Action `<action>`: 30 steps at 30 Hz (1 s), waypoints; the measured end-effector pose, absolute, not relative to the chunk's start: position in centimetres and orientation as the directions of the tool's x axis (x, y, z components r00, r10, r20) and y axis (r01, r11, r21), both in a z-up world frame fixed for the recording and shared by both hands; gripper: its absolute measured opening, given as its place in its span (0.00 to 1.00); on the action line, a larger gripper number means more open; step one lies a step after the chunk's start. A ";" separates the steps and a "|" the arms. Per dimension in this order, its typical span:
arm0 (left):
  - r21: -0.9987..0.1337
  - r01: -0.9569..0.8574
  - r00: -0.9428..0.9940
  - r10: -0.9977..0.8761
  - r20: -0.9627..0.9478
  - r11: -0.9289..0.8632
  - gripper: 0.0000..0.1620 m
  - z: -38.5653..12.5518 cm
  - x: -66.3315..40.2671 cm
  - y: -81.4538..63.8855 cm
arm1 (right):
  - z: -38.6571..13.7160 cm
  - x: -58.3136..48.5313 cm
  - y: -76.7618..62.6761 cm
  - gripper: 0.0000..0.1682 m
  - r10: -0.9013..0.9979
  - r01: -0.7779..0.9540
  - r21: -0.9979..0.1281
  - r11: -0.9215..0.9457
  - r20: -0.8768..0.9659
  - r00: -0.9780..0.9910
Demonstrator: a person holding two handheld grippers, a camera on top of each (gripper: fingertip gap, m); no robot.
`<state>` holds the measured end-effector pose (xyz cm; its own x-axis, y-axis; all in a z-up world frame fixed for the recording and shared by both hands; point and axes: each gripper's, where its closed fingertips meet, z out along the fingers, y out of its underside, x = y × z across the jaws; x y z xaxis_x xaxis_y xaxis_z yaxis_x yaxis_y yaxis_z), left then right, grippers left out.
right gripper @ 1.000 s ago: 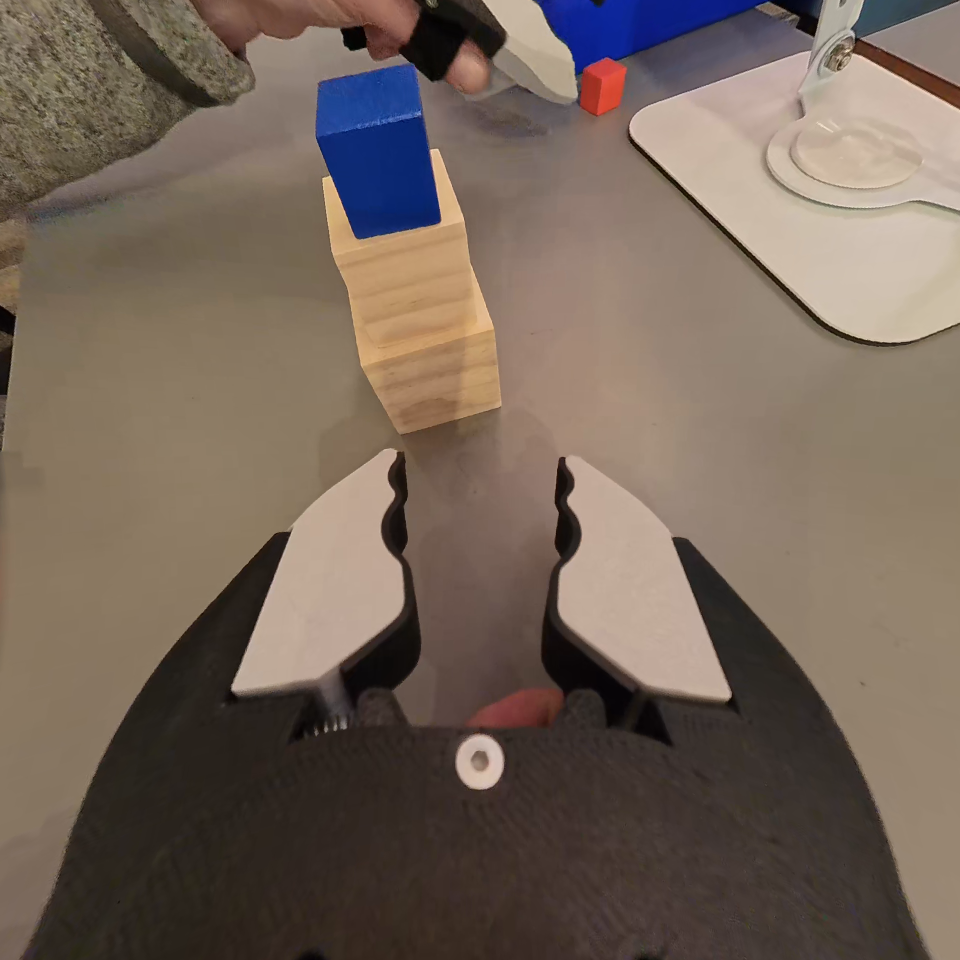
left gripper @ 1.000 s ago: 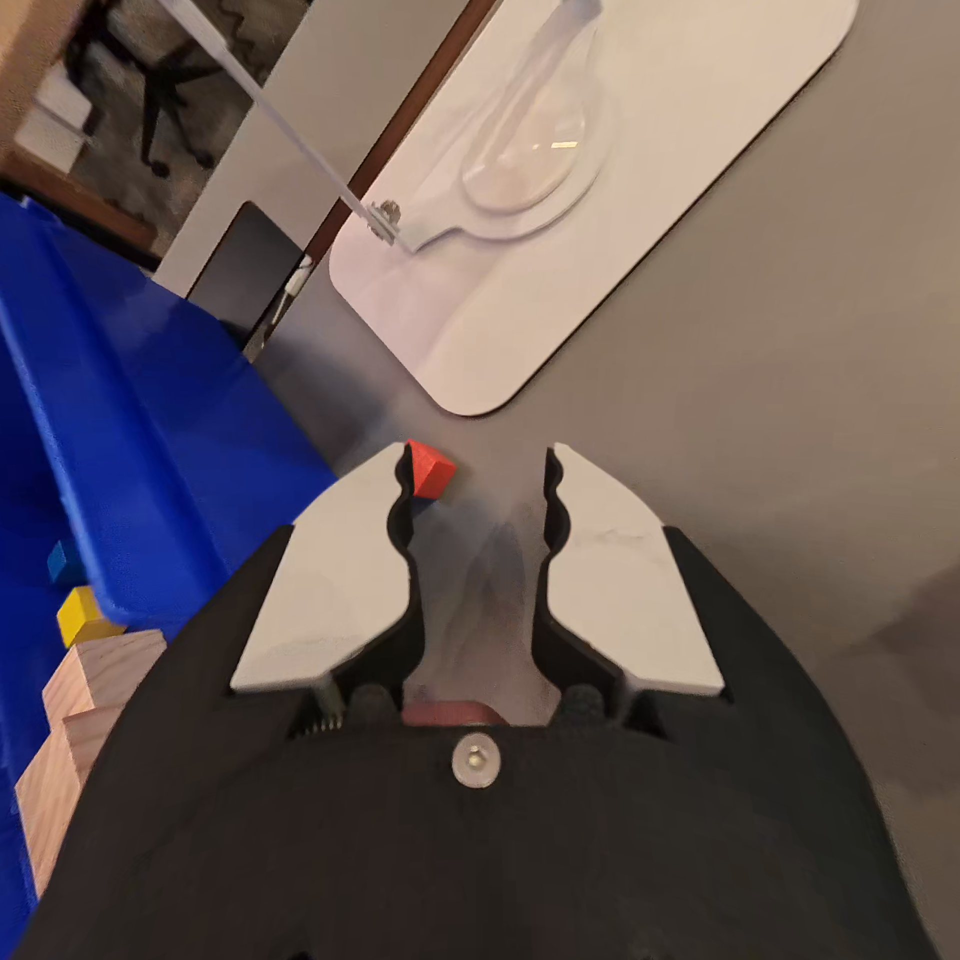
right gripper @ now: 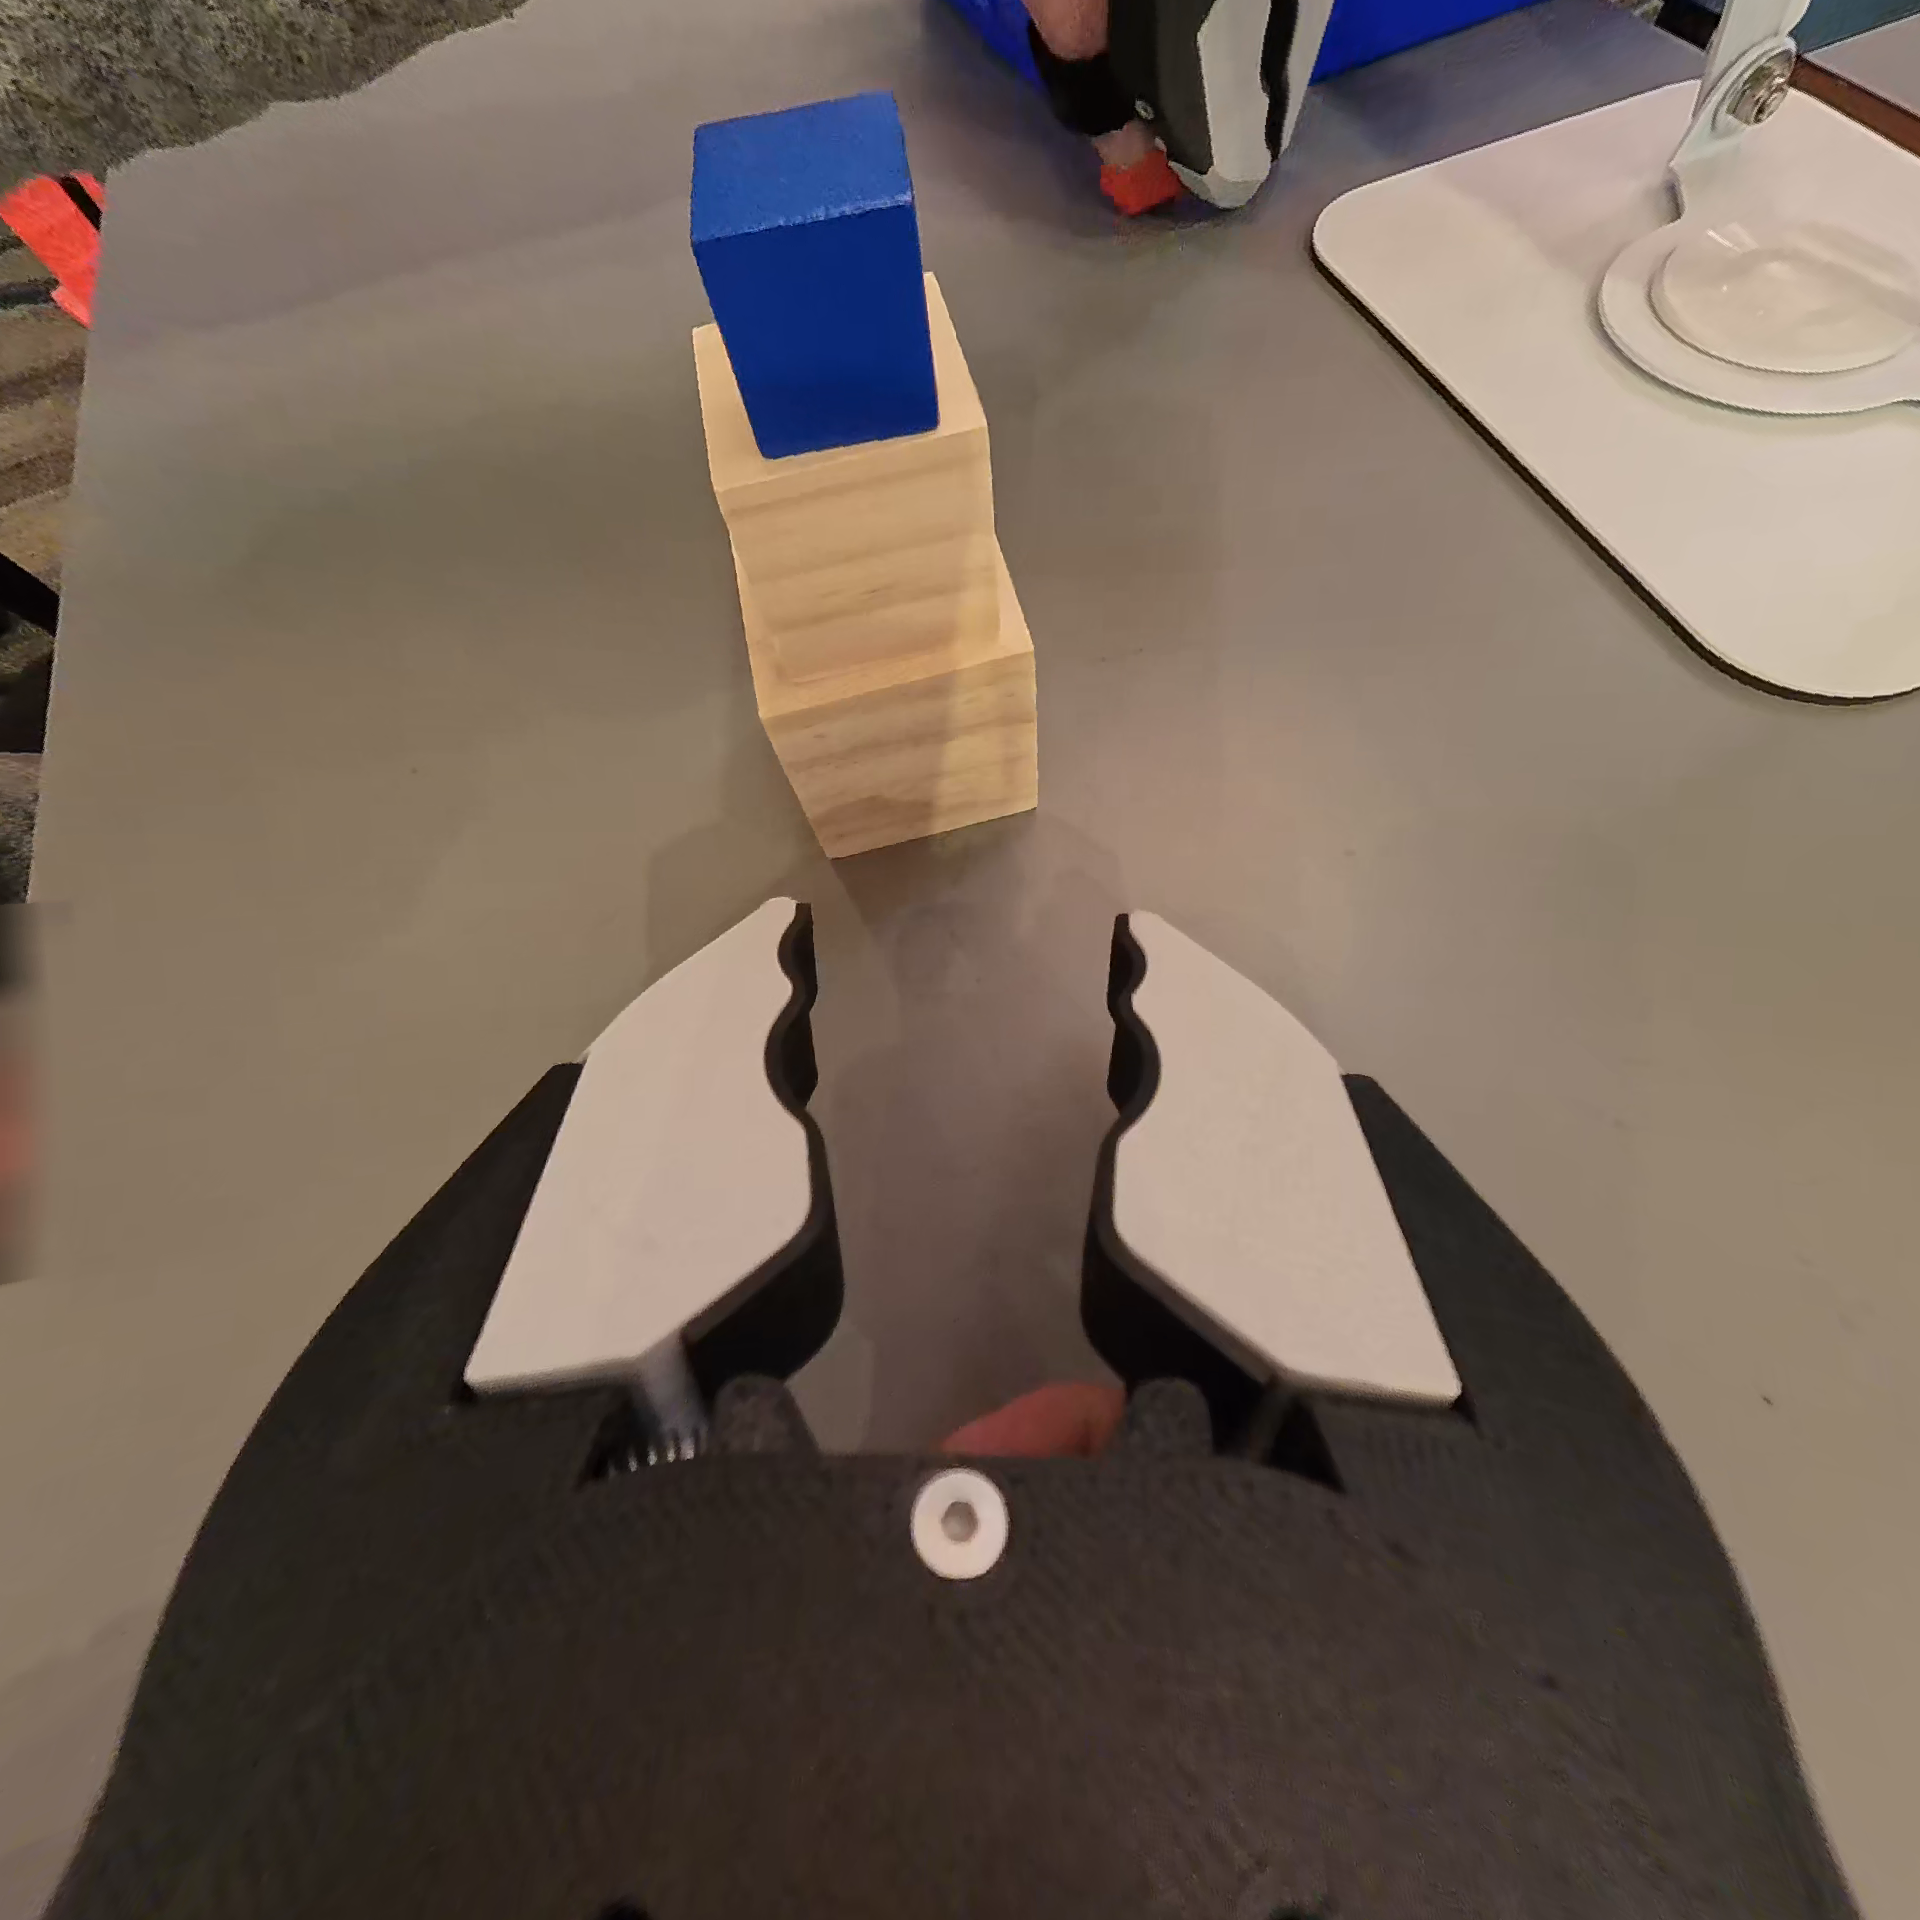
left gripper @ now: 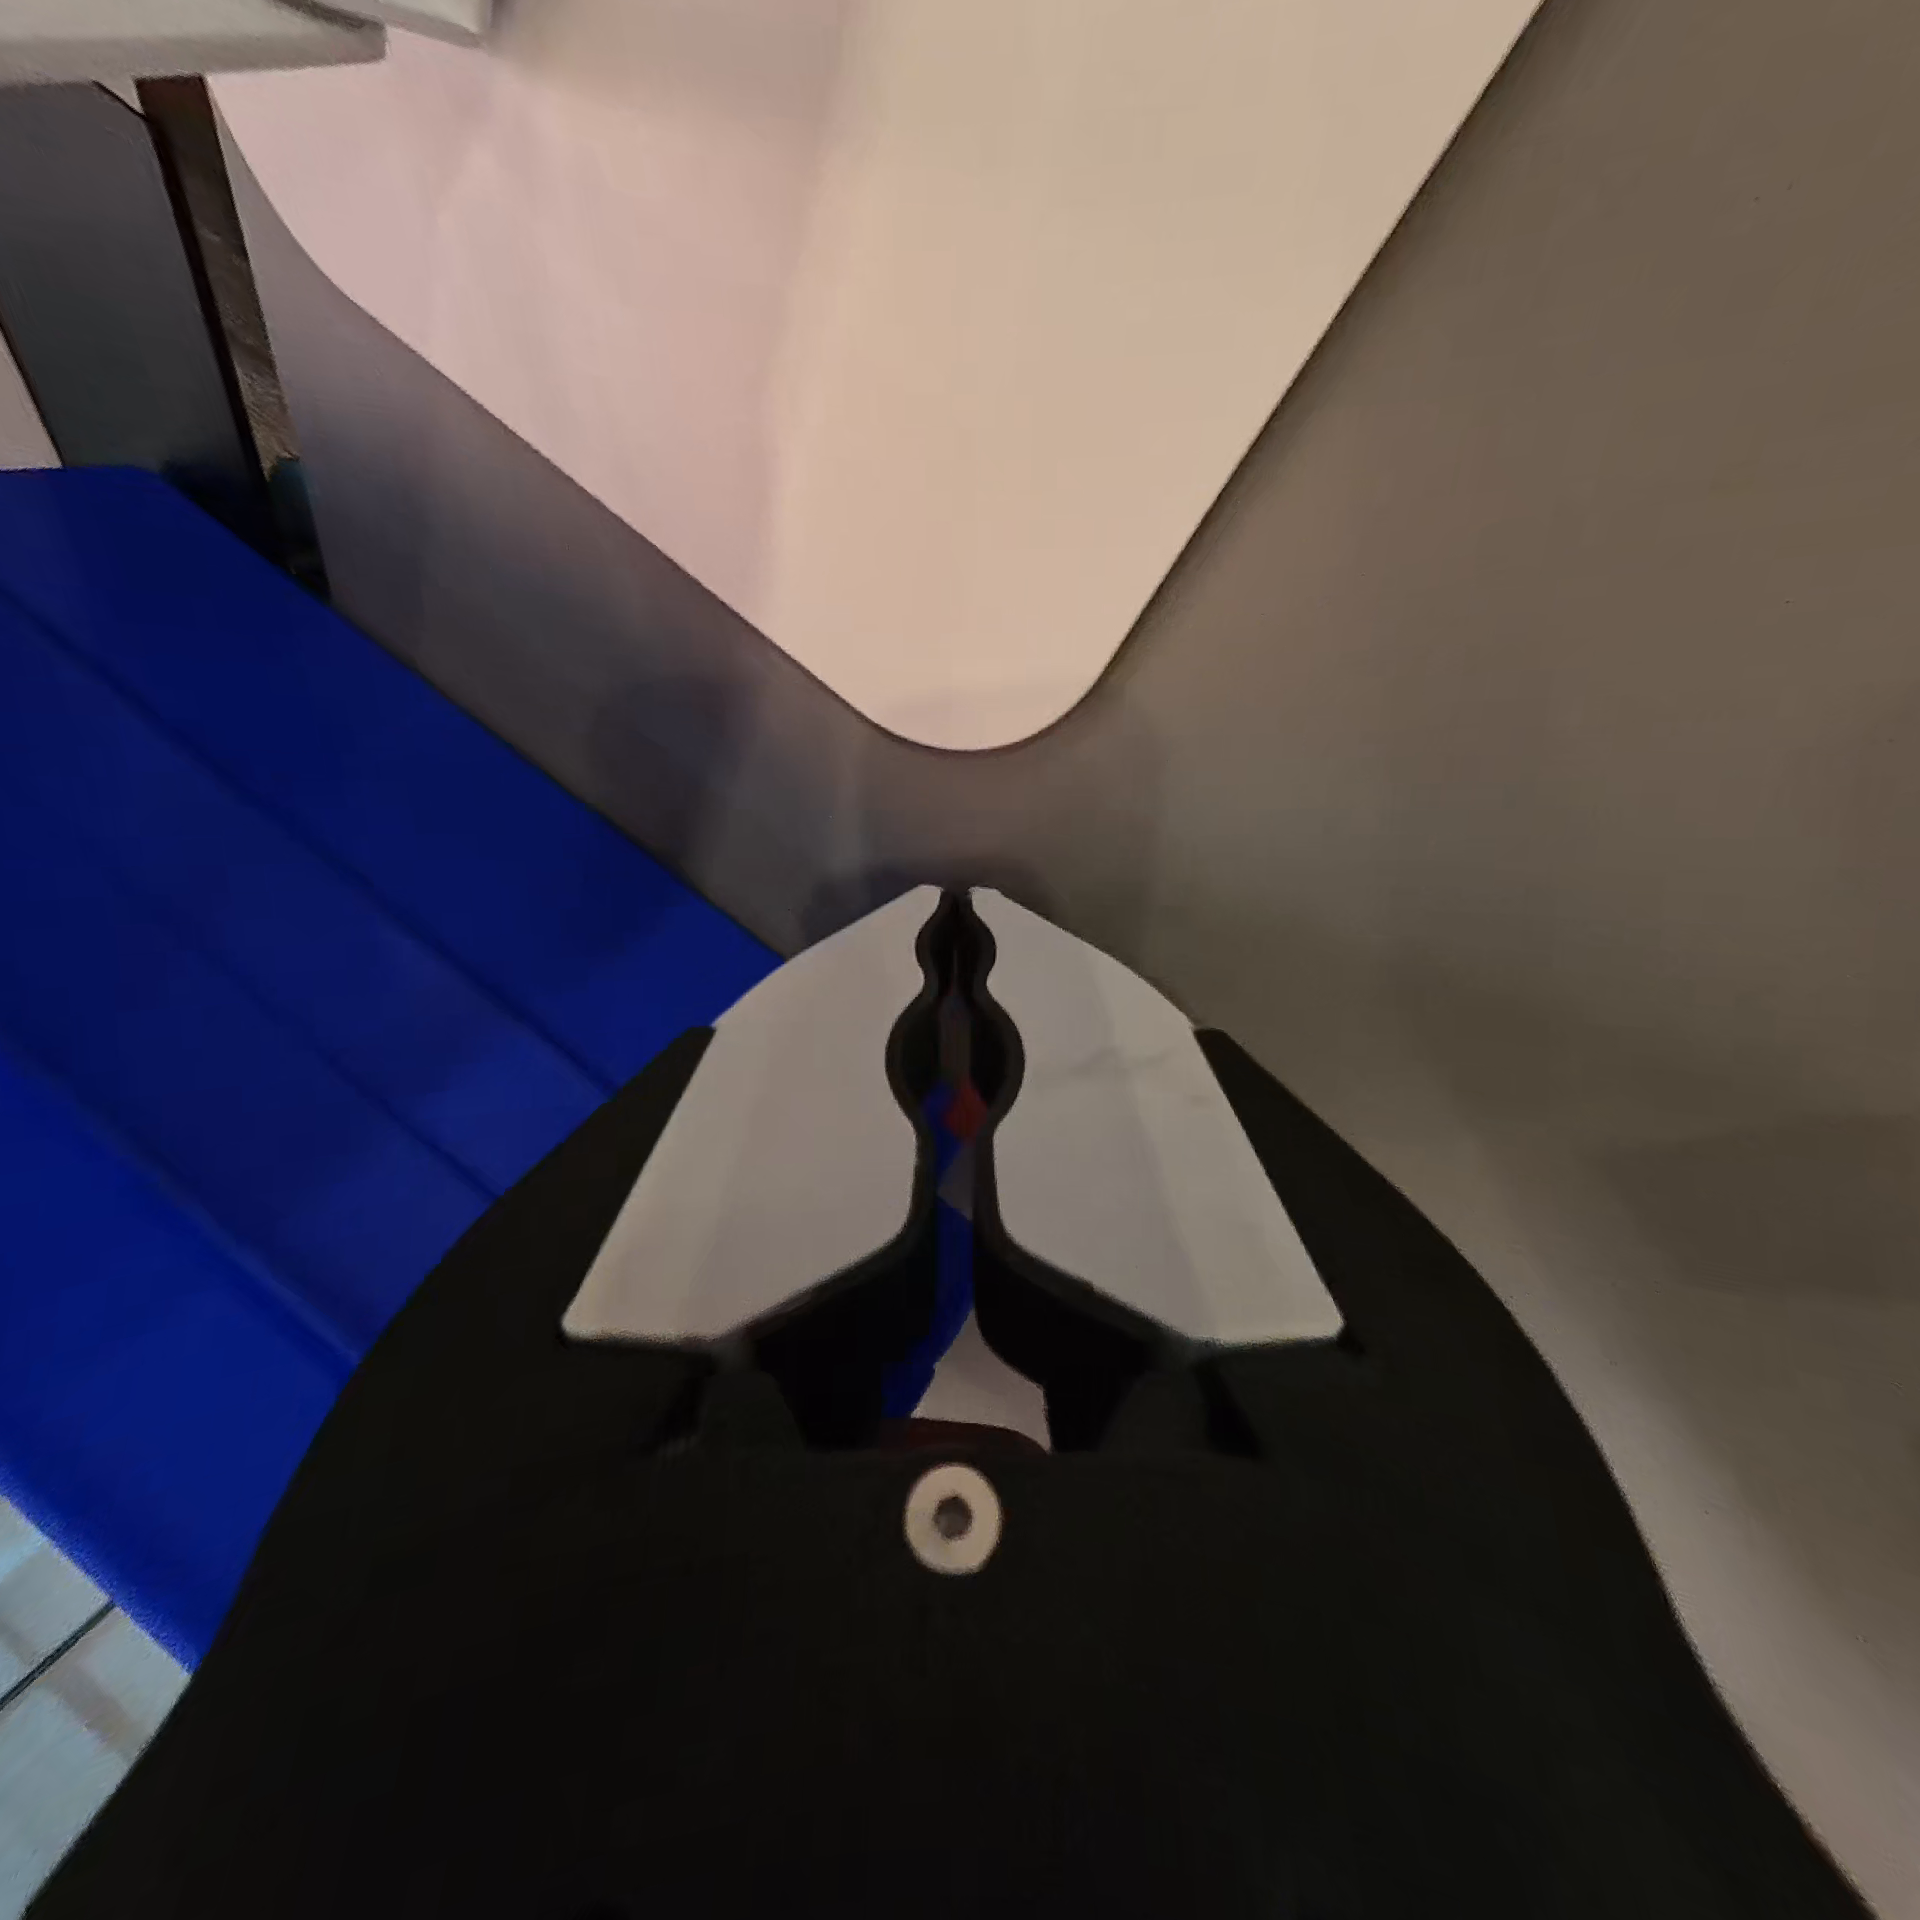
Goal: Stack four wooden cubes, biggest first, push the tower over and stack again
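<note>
A tower stands mid-table in the right wrist view: a large pale wooden cube [right gripper: 914, 748], a smaller wooden cube [right gripper: 862, 540] on it, and a blue block [right gripper: 816, 281] on top. My right gripper [right gripper: 961, 925] is open and empty, just in front of the tower's base. A small red cube [right gripper: 1138, 187] lies on the table at the back, against the tip of my left gripper [right gripper: 1231, 156]. In the left wrist view the left gripper [left gripper: 956, 894] has its fingertips together, and a sliver of the red cube [left gripper: 966, 1112] shows through the gap below the fingers.
A blue bin [left gripper: 260, 883] sits to the left of the left gripper, at the back of the table. A white mat [right gripper: 1662, 468] with a clear dome stand [right gripper: 1766, 301] lies at the right. The table's left edge [right gripper: 62, 623] drops to carpet. The tips of one gripper are about 30 centimeters away from the tips of the other. From my right tips it is roughly 6 centimeters to the smaller wooden cube [right gripper: 862, 540]; from my left, 25 centimeters.
My left gripper has shut and moved forward and down over the red cube, which was beside its left fingertip. The right gripper and the tower have hardly moved.
</note>
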<state>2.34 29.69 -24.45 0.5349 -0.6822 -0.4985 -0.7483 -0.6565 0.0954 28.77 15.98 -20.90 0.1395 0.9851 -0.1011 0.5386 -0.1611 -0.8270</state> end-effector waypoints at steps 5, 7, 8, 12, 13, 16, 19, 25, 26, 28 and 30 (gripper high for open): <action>0.050 -0.773 0.554 -0.712 -0.431 -0.632 0.00 -24.5 3.1 27.9 | -20.9 28.8 15.9 0.33 0.985 0.537 -0.828 -0.163 -0.103 0.139; 0.010 -0.787 0.573 -0.737 -0.359 -0.617 0.00 -24.5 4.2 26.1 | -20.9 28.8 15.9 0.33 0.985 0.539 -0.827 -0.161 -0.104 0.136; -0.013 -0.796 0.576 -0.751 -0.323 -0.605 0.00 -24.3 4.9 25.1 | -20.9 28.8 15.8 0.33 0.986 0.542 -0.825 -0.161 -0.103 0.135; -0.160 -0.807 0.585 -0.733 -0.348 -0.569 0.02 -21.6 5.5 23.4 | -20.9 28.8 15.8 0.33 0.985 0.541 -0.825 -0.162 -0.104 0.136; -0.189 -0.809 0.583 -0.716 -0.383 -0.557 0.05 -20.8 4.9 23.4 | -20.9 28.8 15.8 0.33 0.985 0.539 -0.826 -0.163 -0.105 0.137; -0.295 -0.802 0.596 -0.671 -0.441 -0.519 0.12 -19.7 3.9 23.9 | -21.0 28.7 15.8 0.33 0.986 0.544 -0.824 -0.159 -0.102 0.134; -0.123 -0.866 0.475 -0.722 -0.503 -0.485 0.19 -21.2 2.9 23.8 | -20.9 28.7 15.8 0.32 0.985 0.541 -0.825 -0.163 -0.106 0.135; 0.151 -0.886 0.299 -0.789 -0.537 -0.439 0.24 -23.2 2.0 24.7 | -20.7 28.8 15.9 0.32 0.983 0.527 -0.832 -0.173 -0.116 0.140; 0.176 -0.884 0.284 -0.796 -0.534 -0.433 0.22 -23.3 1.8 24.7 | -20.8 28.8 15.9 0.32 0.984 0.529 -0.831 -0.171 -0.115 0.138; 0.168 -0.879 0.306 -0.798 -0.519 -0.447 0.20 -23.3 1.9 24.9 | -20.8 28.8 15.8 0.32 0.984 0.534 -0.828 -0.169 -0.113 0.135; 0.197 -0.876 0.294 -0.811 -0.506 -0.441 0.22 -23.4 1.8 24.9 | -20.9 28.7 15.8 0.32 0.985 0.541 -0.825 -0.164 -0.110 0.132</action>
<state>1.78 24.94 -23.41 0.2942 -0.8106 -0.5063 -0.8756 -0.4409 0.1971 28.74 15.78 -20.93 0.1317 0.9852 -0.1100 0.5408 -0.1644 -0.8249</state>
